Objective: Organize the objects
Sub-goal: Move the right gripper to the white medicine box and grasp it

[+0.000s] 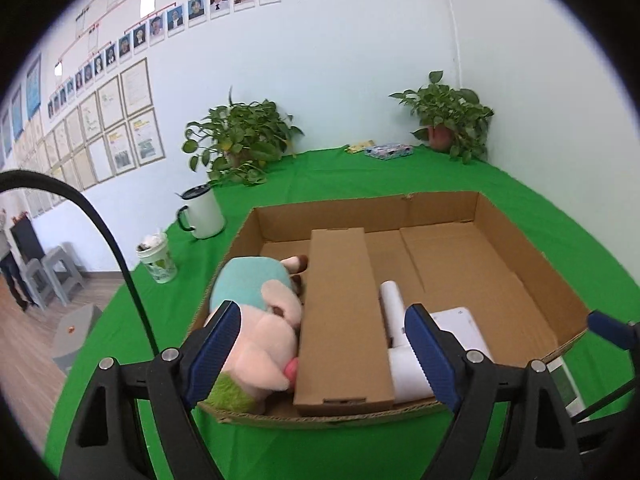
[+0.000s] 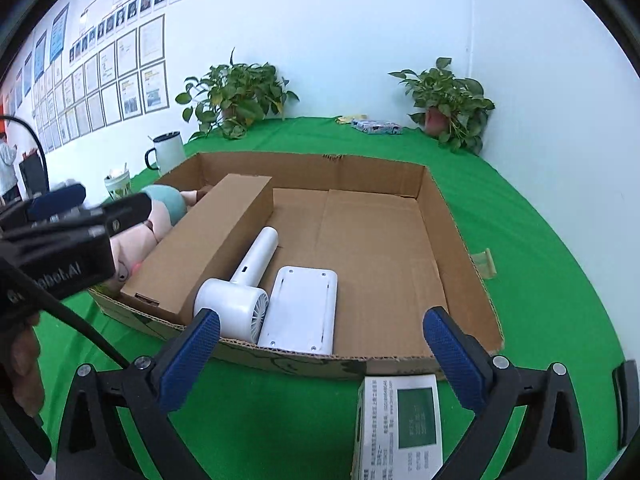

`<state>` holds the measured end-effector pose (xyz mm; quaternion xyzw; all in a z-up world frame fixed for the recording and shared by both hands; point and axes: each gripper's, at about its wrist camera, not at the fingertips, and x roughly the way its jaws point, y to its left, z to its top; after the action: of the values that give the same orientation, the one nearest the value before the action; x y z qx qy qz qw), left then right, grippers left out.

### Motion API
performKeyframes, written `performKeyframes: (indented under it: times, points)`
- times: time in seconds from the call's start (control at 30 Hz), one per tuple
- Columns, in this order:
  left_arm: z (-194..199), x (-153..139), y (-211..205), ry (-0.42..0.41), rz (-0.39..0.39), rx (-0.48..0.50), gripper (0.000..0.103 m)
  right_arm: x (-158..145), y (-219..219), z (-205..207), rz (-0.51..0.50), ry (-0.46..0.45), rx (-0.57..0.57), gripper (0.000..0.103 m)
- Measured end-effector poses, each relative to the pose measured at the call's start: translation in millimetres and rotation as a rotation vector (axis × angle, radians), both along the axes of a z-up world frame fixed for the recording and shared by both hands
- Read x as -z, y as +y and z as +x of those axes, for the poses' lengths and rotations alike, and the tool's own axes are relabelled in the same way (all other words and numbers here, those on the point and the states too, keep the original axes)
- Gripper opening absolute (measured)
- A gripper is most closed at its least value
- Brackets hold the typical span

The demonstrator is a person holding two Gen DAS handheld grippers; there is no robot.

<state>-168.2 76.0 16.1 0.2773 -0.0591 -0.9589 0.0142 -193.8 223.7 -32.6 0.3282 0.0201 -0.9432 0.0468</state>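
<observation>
A shallow cardboard tray (image 1: pixel 516 248) (image 2: pixel 452 232) lies on the green cloth. In it lie a plush toy (image 1: pixel 260 320) (image 2: pixel 160 216) at the left, a long brown carton (image 1: pixel 340 312) (image 2: pixel 208 244), a white hair dryer (image 1: pixel 400 344) (image 2: pixel 244 288) and a flat white device (image 1: pixel 460 324) (image 2: pixel 302 312). A white and green box (image 2: pixel 404 424) lies on the cloth in front of the tray. My left gripper (image 1: pixel 324 352) is open and empty above the tray's near edge. My right gripper (image 2: pixel 324 352) is open and empty, just above and behind the box.
Two potted plants (image 1: pixel 240 140) (image 1: pixel 448 120) stand at the back by the wall. A white mug (image 1: pixel 202 212) and a paper cup (image 1: pixel 156 256) stand left of the tray. A patterned packet (image 1: pixel 388 150) lies at the back. A small wooden piece (image 2: pixel 486 264) lies right of the tray.
</observation>
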Motion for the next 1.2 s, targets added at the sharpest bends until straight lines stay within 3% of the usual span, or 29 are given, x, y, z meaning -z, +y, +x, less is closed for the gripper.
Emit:
performKeyframes:
  times: [0.23,0.5,0.73,1.2]
  points:
    - [17,-1,-4,-0.001,0.025,-0.004,0.084,-11,4,25,0.000,0.022,-0.002,0.102]
    - [34,-3,-1,0.006,0.001,0.001,0.084,-23,2,54,0.006,0.042,-0.029,0.102]
    - [38,-3,5,-0.006,0.035,0.045,0.084,-30,12,67,0.015,0.049,-0.021,0.102]
    - [17,35,18,-0.224,0.183,0.214,0.083,0,35,65,0.001,-0.038,-0.044,0.102]
